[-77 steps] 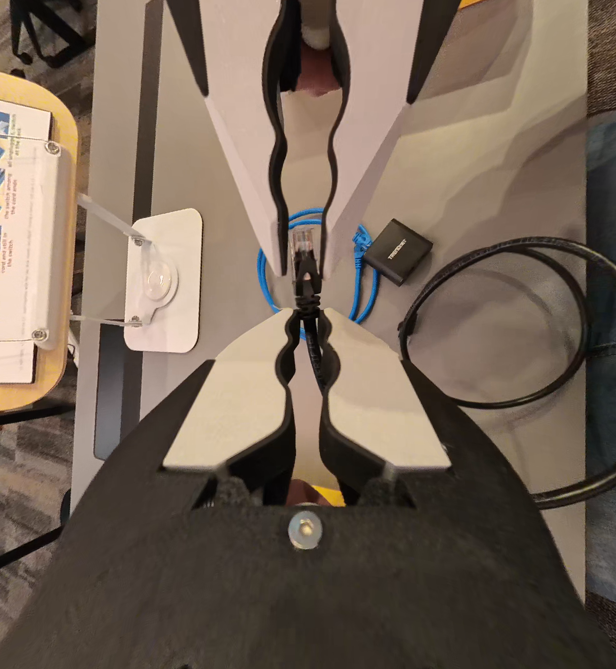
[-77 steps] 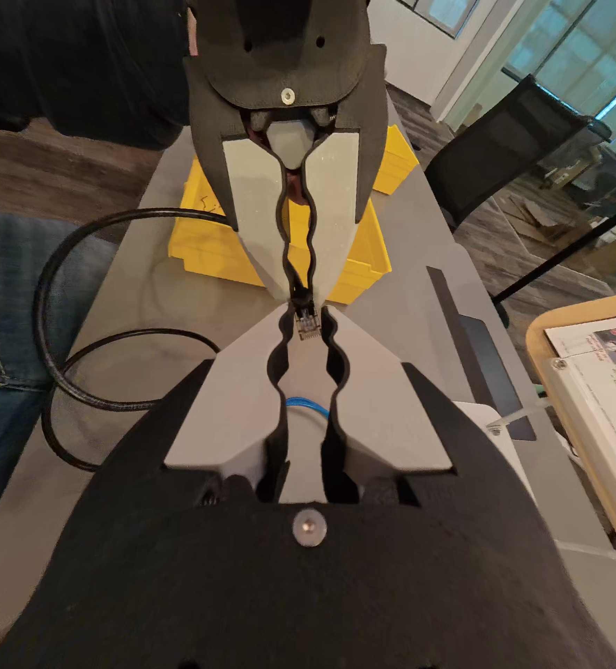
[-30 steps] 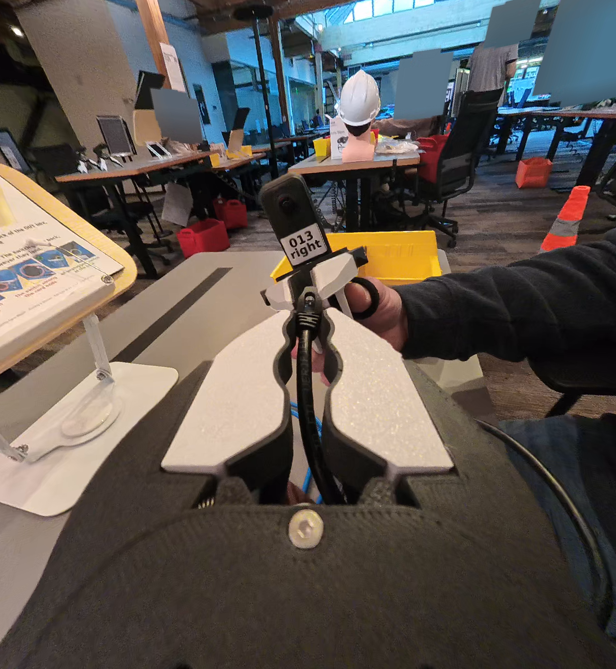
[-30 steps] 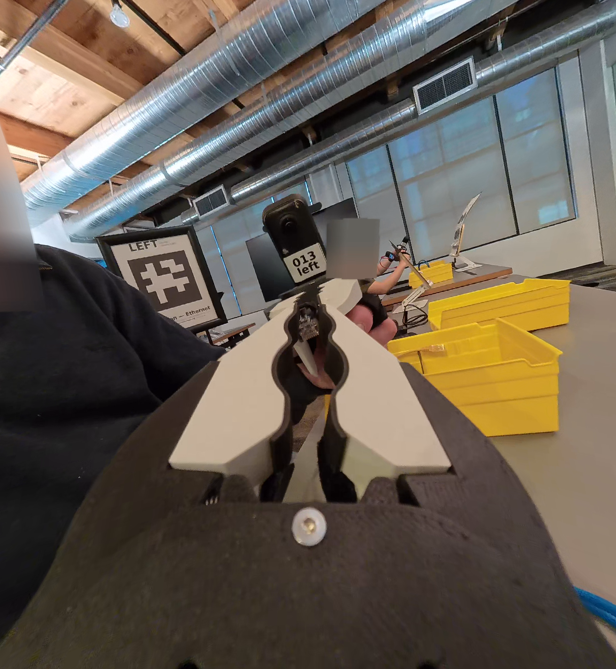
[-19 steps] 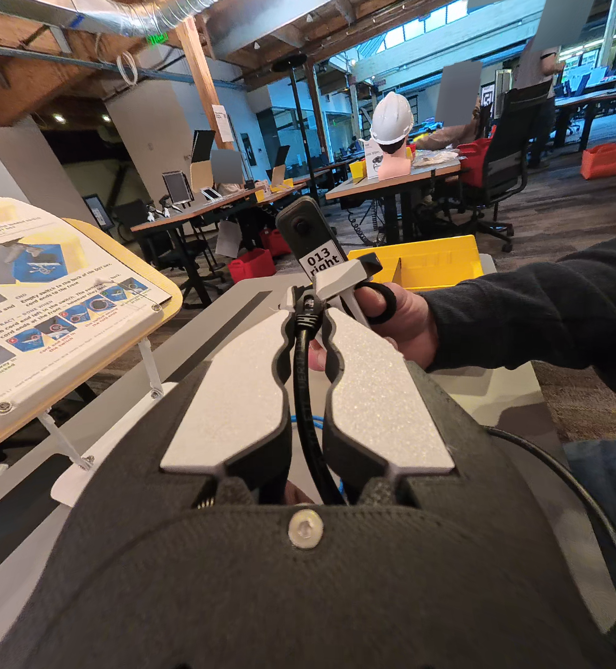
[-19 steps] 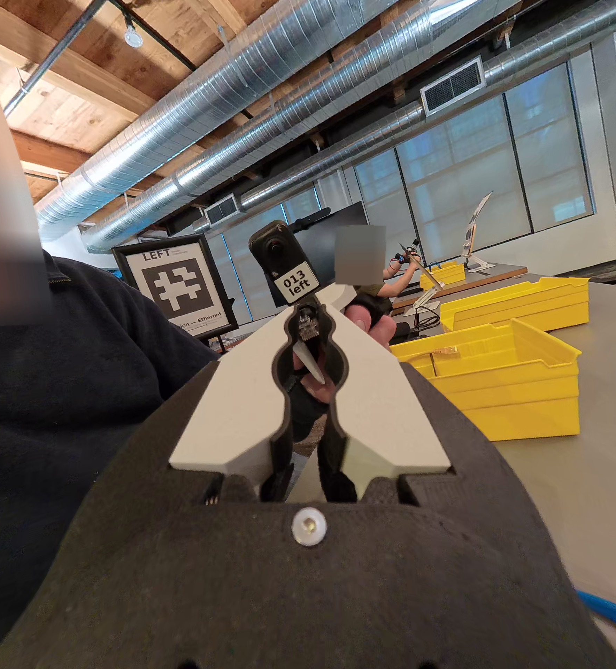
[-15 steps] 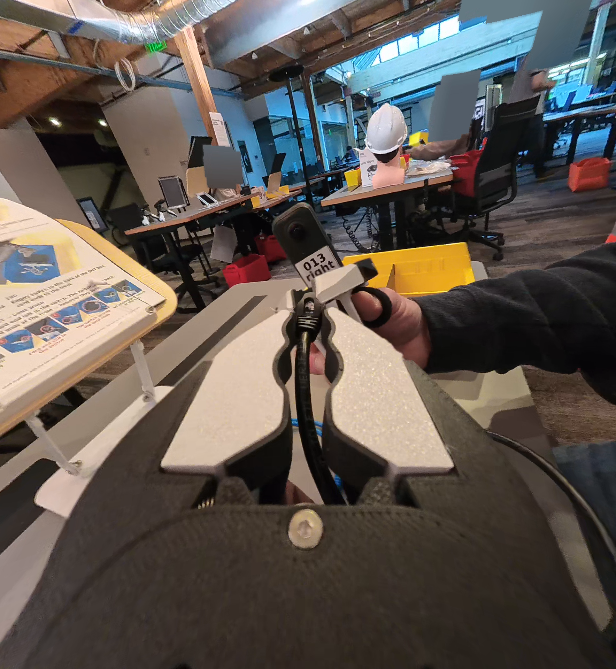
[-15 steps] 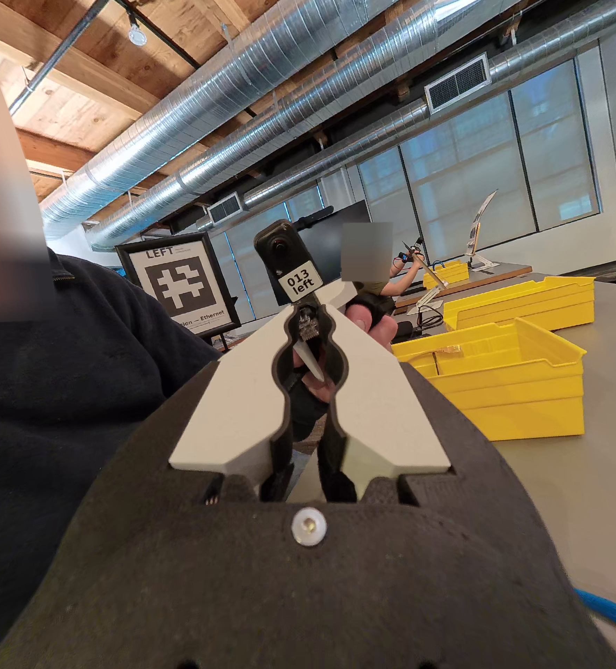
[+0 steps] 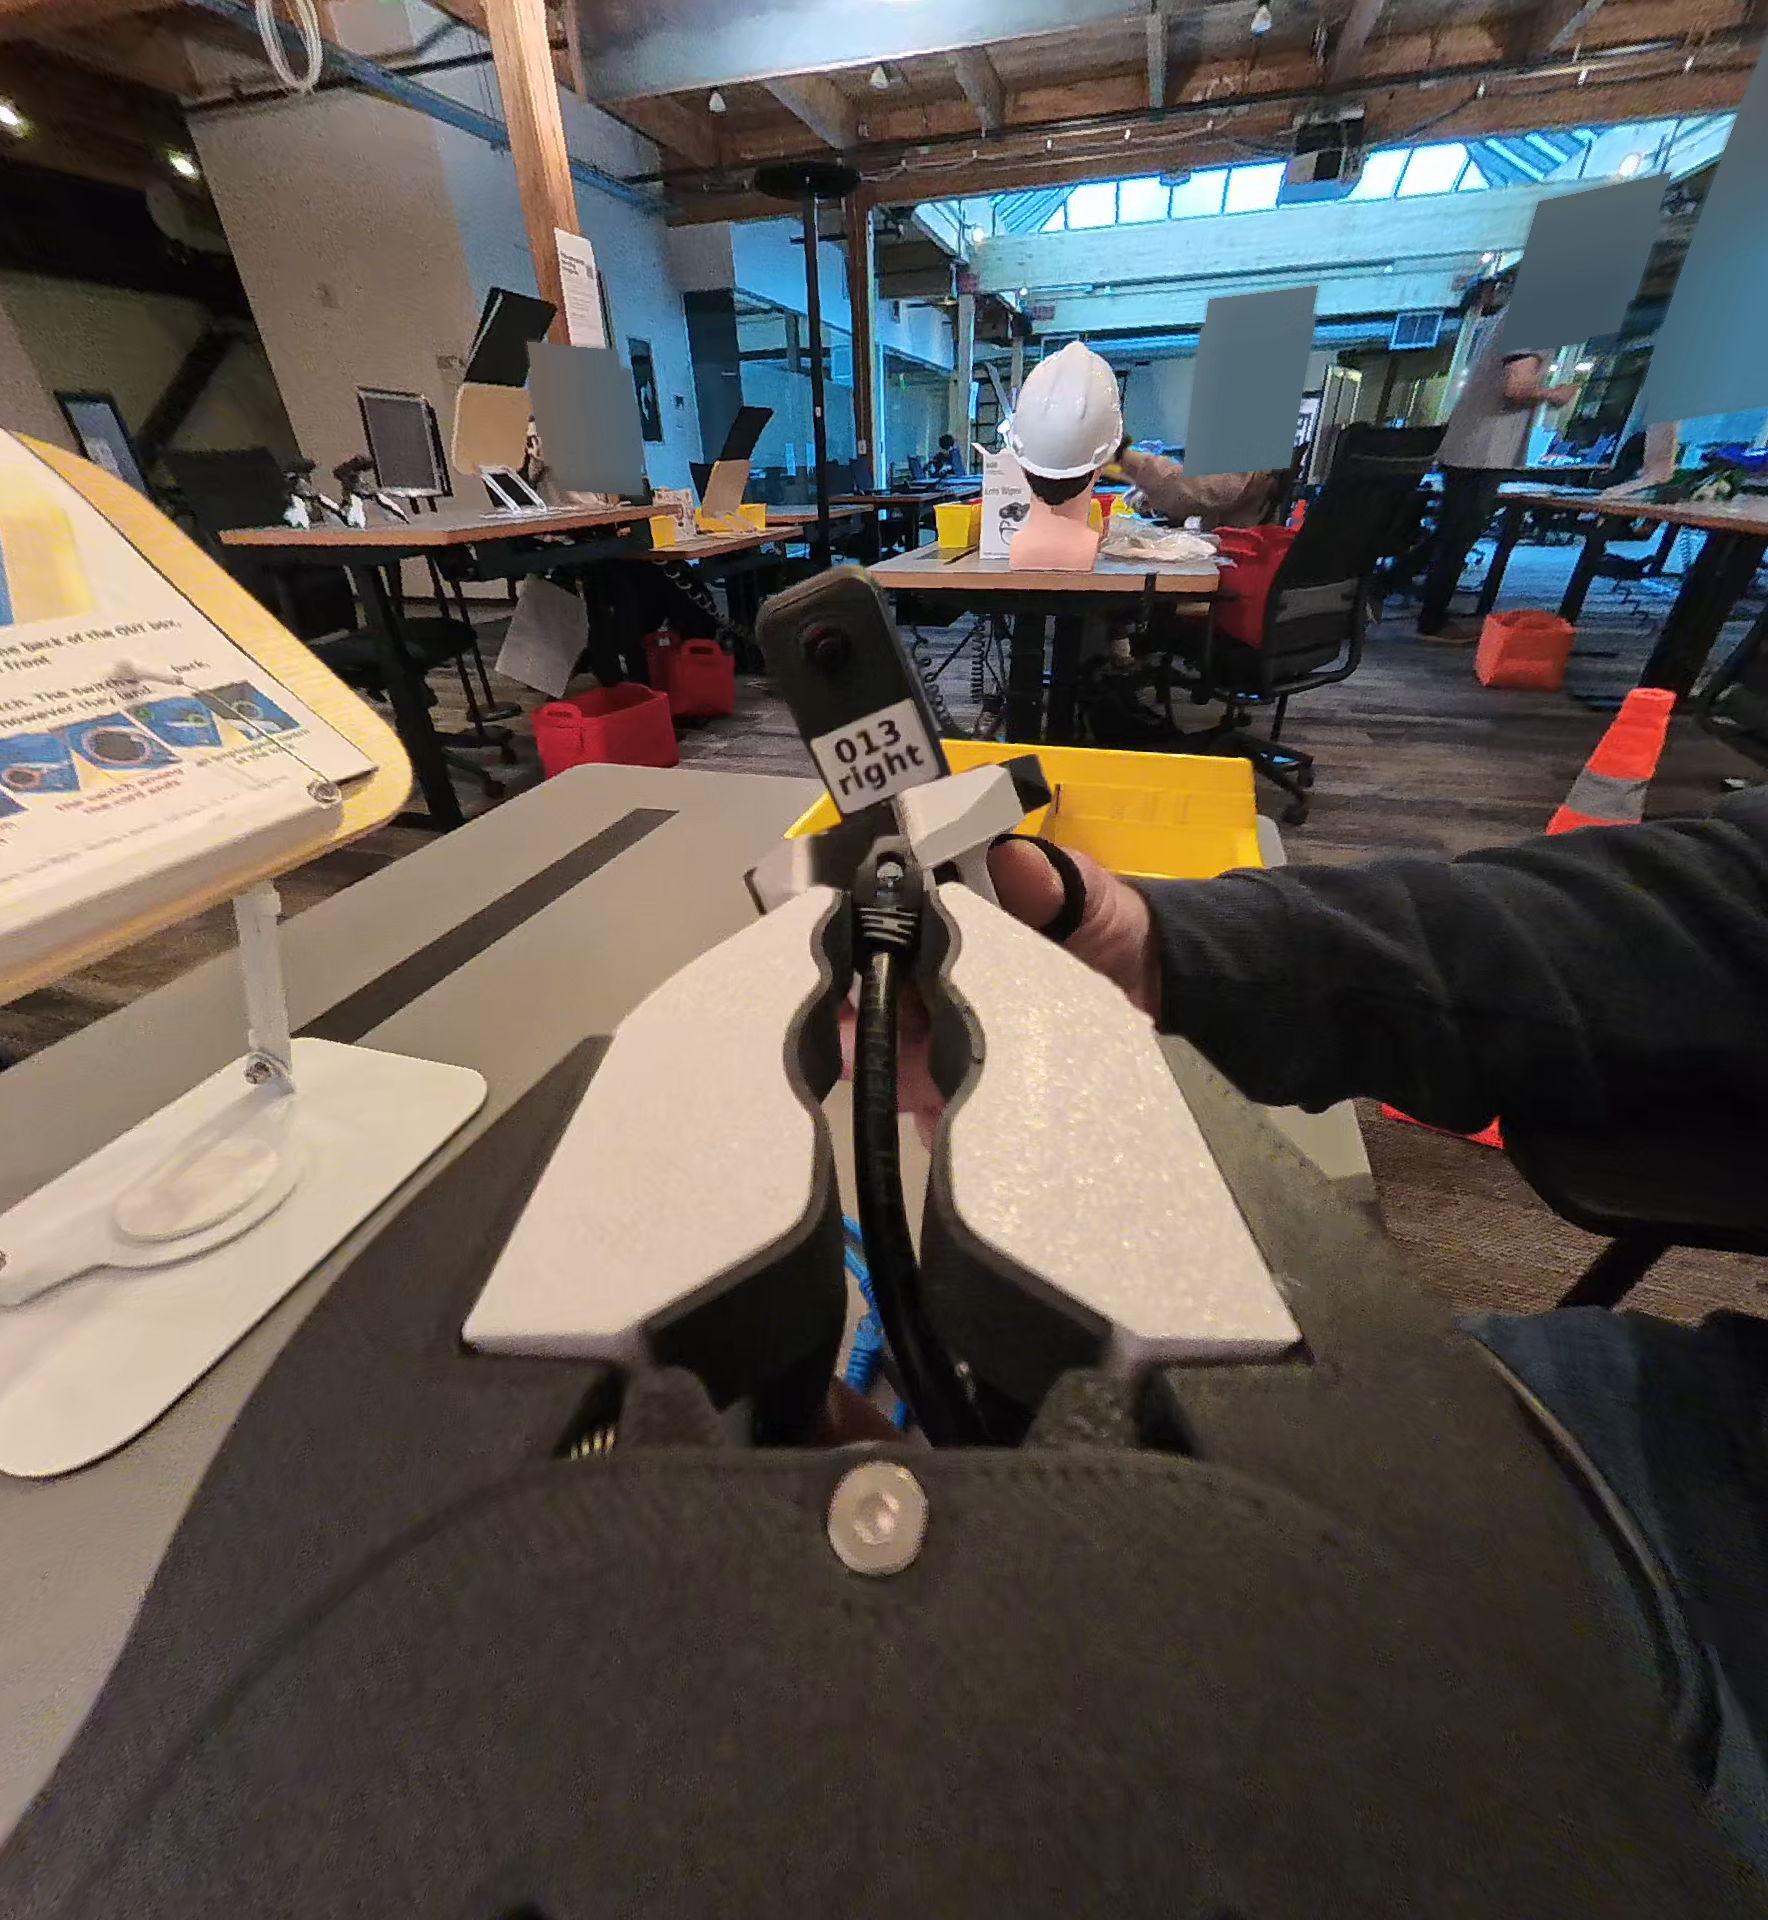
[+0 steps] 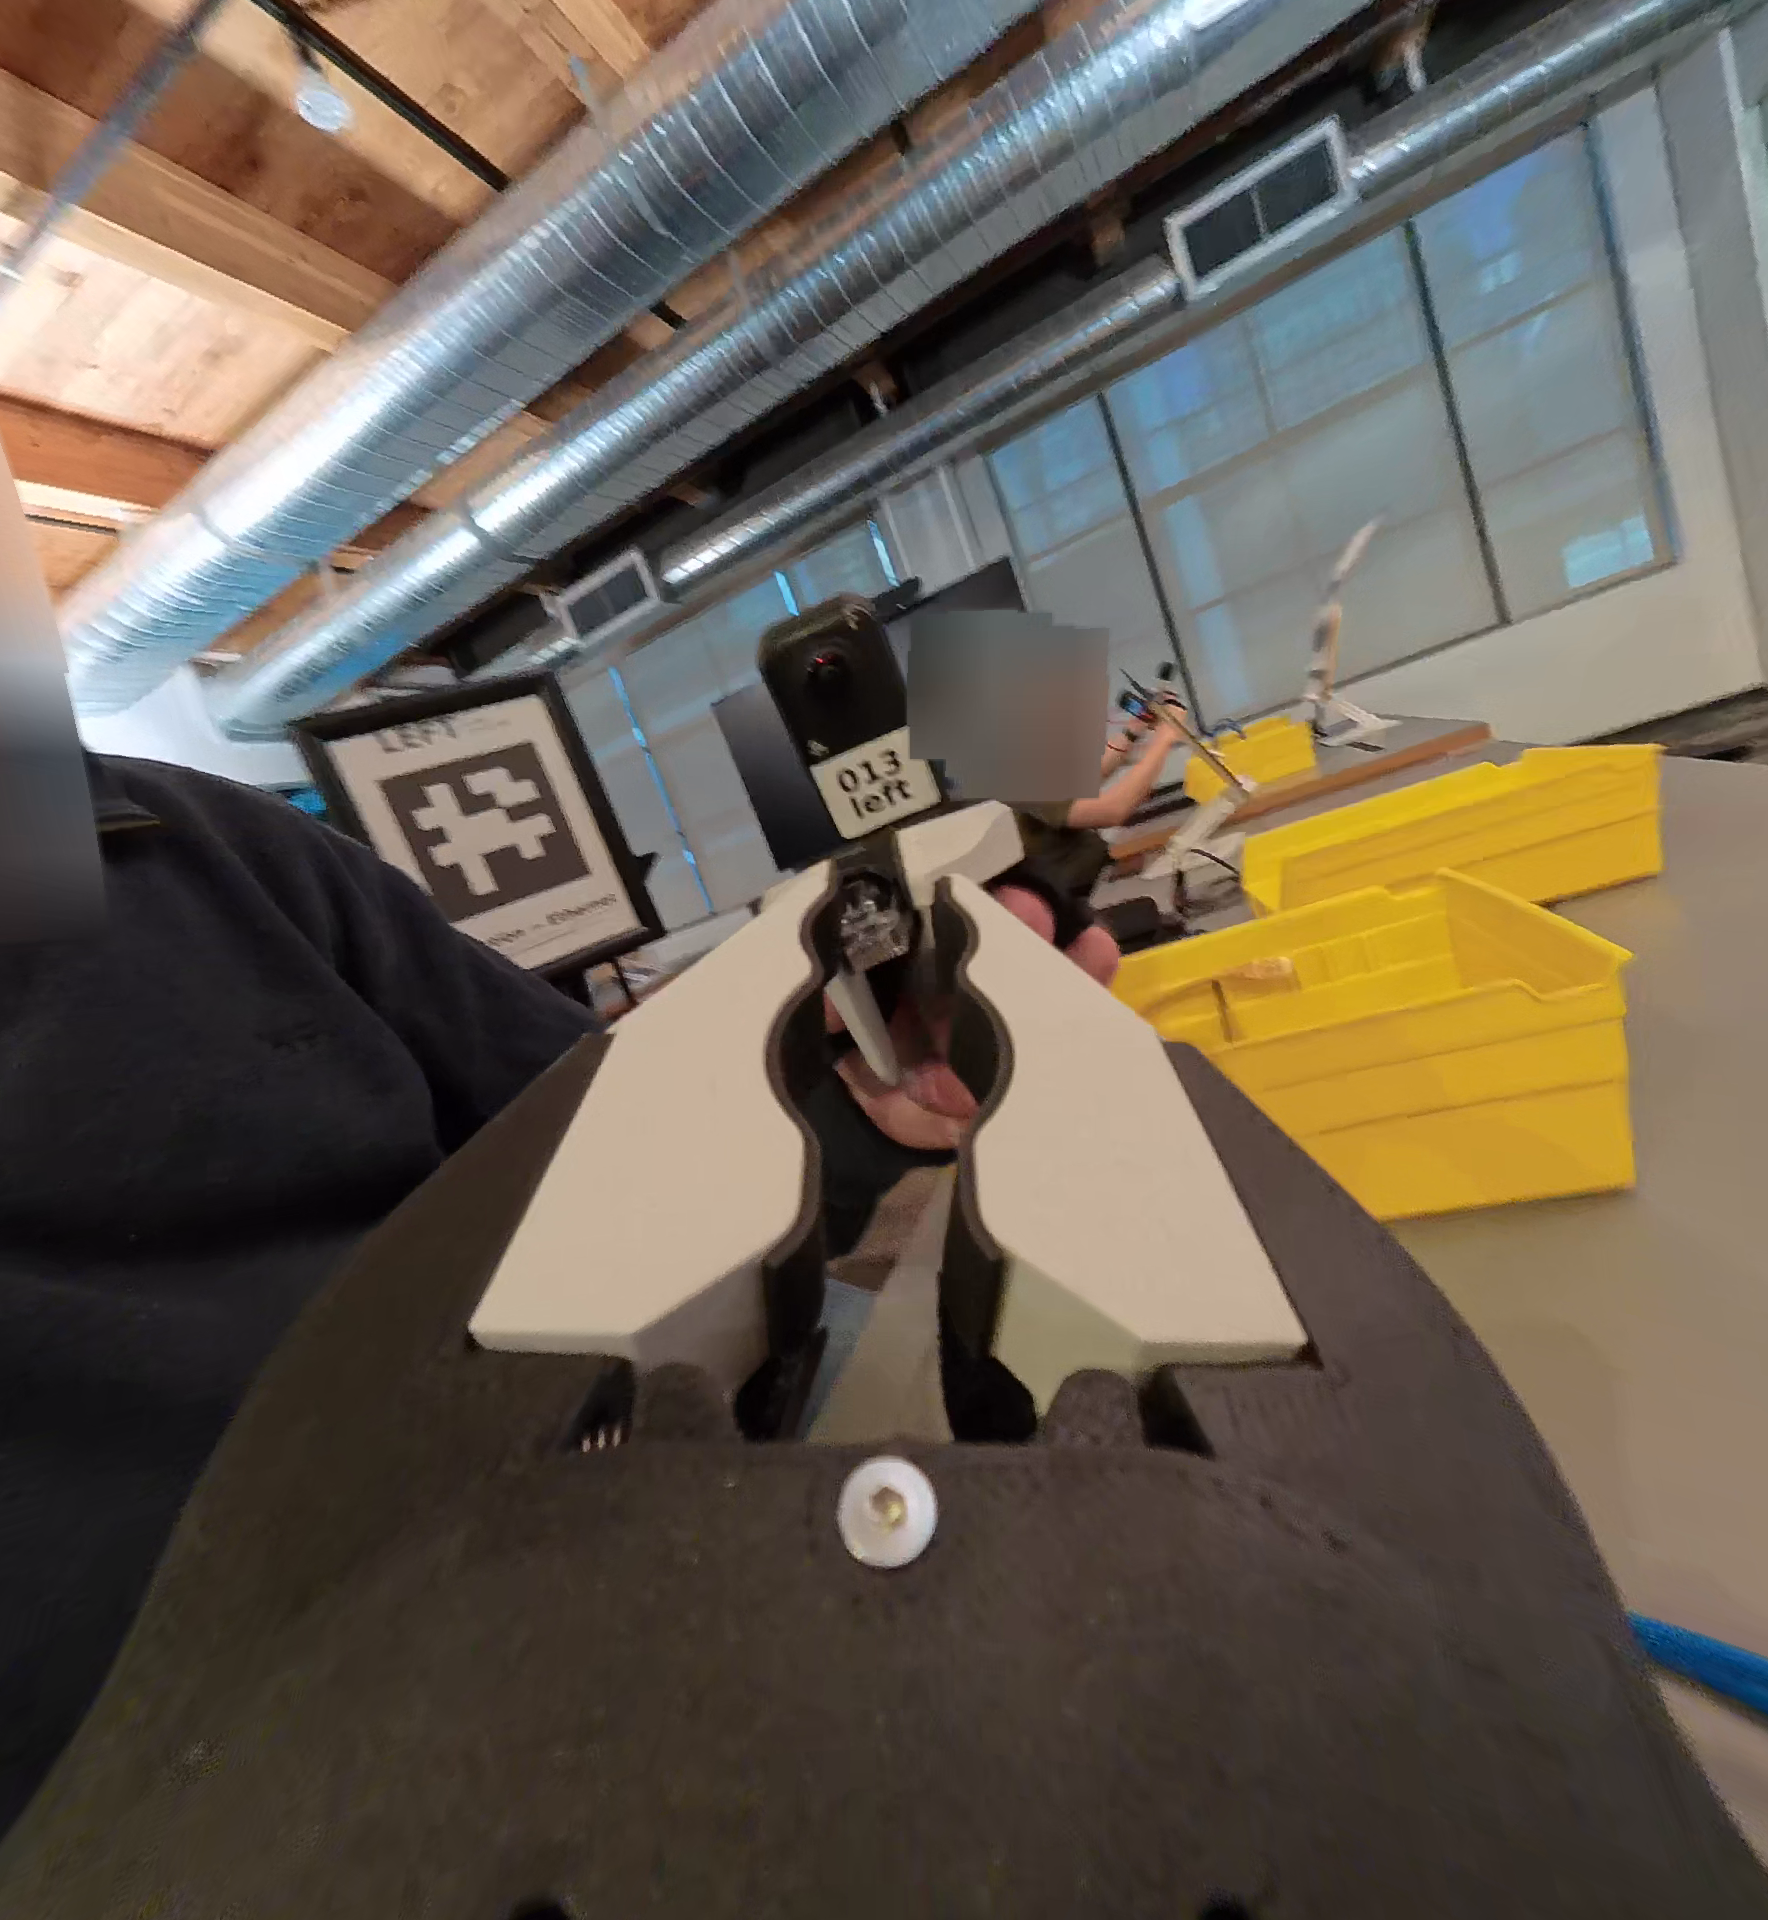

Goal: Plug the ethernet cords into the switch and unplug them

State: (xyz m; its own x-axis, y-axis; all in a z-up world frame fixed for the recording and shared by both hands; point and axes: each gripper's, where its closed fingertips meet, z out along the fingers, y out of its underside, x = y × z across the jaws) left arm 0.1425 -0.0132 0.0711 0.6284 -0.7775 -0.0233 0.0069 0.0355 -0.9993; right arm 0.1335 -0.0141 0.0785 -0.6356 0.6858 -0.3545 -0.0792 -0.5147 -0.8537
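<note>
My left gripper (image 9: 885, 899) is shut on the black ethernet cord (image 9: 878, 1091) just behind its ribbed boot. The cord runs up between the fingers from below. My right gripper (image 10: 885, 894) faces it tip to tip and is shut on the cord's clear plug (image 10: 867, 928). Both are held up in the air above the grey table (image 9: 547, 894), pointing level. The right gripper also shows in the left wrist view (image 9: 901, 831), and the left gripper in the right wrist view (image 10: 911, 852). A blue cord (image 10: 1742, 1683) lies on the table below. The switch is not in view.
Yellow bins (image 10: 1379, 1049) stand on the table behind the grippers. A tilted instruction board (image 9: 132, 727) stands on a white base (image 9: 184, 1247) at the left. A person's hand (image 9: 1077, 914) and dark sleeve (image 9: 1482, 987) reach in from the right. Desks and chairs fill the room behind. My left and right fingertips are right by each other.
Both grippers have tilted up from looking down at the table to looking level, still joined on the black cord. Over the last half second they shifted only slightly.
</note>
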